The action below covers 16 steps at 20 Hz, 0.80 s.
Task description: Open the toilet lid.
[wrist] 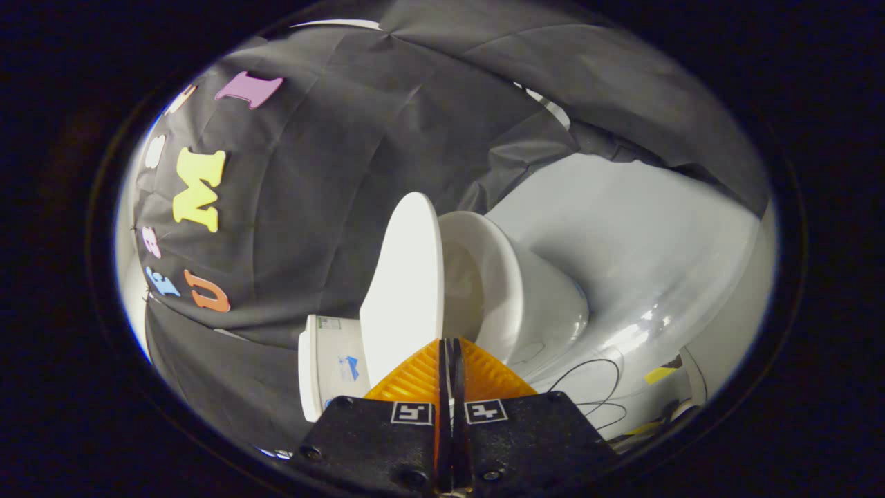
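The view is rolled on its side. The white toilet lid (404,290) stands lifted off the bowl (518,297), with a wide gap between them that shows the bowl's inside. The lid leans toward the white tank (325,366) behind it. My gripper (449,341) is shut, its two fingers pressed flat together with nothing visible between them. The fingertips sit right at the lid's rim, on the side facing the bowl. Whether they touch the rim is hidden by the fingers themselves.
A glossy white floor (643,249) spreads beyond the bowl. Thin black cables (594,391) and a strip of yellow tape (658,374) lie on it near the toilet's base. Black cloth walls (332,173) close in behind the tank and lid.
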{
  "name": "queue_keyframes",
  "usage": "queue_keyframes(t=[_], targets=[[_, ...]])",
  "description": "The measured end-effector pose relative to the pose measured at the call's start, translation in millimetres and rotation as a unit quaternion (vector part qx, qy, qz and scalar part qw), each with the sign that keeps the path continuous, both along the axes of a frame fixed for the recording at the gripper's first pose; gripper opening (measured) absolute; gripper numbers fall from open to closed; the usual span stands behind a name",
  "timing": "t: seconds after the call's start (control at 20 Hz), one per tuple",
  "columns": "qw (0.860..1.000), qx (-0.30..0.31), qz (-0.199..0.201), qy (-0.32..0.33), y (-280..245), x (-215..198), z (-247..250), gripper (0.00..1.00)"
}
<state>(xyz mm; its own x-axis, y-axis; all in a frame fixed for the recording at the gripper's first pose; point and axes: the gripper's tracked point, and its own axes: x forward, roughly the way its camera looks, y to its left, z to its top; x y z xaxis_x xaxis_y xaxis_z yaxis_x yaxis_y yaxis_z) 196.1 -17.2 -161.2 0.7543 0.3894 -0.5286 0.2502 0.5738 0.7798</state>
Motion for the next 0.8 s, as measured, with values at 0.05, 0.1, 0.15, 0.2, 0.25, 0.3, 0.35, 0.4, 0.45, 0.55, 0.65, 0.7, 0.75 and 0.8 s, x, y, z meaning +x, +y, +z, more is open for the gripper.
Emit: queue_keyframes(t=[0.05, 0.1, 0.15, 0.2, 0.25, 0.3, 0.35, 0.4, 0.45, 0.55, 0.65, 0.7, 0.75, 0.8], targets=[[1.0, -0.005, 0.004, -0.005, 5, -1, 8, 0.04], [1.0, -0.01, 0.007, -0.009, 9, 0, 17, 0.04], [1.0, -0.015, 0.01, -0.013, 12, 0, 24, 0.04], [1.0, -0.02, 0.014, -0.018, 16, 1, 33, 0.04], [0.999, -0.024, 0.019, -0.022, 19, 0, 41, 0.04], [0.999, -0.027, 0.022, -0.028, 23, -1, 51, 0.04], [0.999, -0.03, 0.025, -0.032, 29, 0, 61, 0.04], [0.998, -0.033, 0.027, -0.039, 34, 0, 72, 0.04], [0.998, -0.041, 0.033, -0.046, 42, -1, 82, 0.04], [0.995, -0.056, 0.049, -0.063, 56, -5, 104, 0.04], [0.993, -0.065, 0.059, -0.073, 68, -6, 118, 0.05], [0.993, -0.072, 0.059, -0.075, 72, -7, 123, 0.06], [0.992, -0.081, 0.062, -0.076, 76, -6, 124, 0.07], [0.991, -0.093, 0.065, -0.074, 78, -7, 126, 0.07]])
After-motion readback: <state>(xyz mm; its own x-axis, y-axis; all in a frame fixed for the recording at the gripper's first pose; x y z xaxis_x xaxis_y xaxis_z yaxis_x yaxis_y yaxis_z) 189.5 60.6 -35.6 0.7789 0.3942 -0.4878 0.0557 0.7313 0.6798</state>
